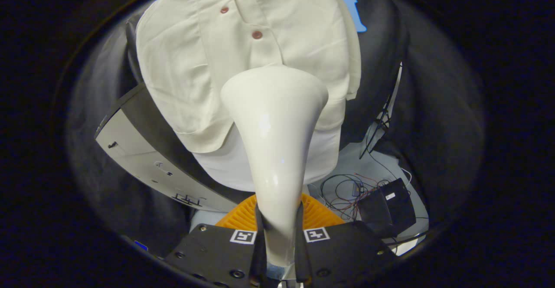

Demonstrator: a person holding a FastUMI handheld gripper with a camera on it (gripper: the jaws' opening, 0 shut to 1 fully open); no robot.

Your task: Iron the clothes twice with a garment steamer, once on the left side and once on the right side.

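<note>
Garment steamer (275, 149), white and flaring to a wide head, rises from between the fingers of the gripper (279, 240), which close on its narrow handle from both sides; the handle's lower end is cut off below the fingers; the head sits against the lower front of the cream shirt (195, 62) hanging just ahead, hiding the part of the cloth behind it, so contact cannot be confirmed. The shirt's placket carries three reddish buttons (257, 34) above the steamer head; its collar and shoulders are cut off at the top; a paler white layer (230, 166) shows beneath its hem. A grey-and-black panel (147, 162) slants out from behind the shirt to the left of the fingers; an orange ribbed object (243, 216) lies just beyond the fingers, mostly hidden; a black box (386, 207) with tangled wires (342, 192) sits to the right.
</note>
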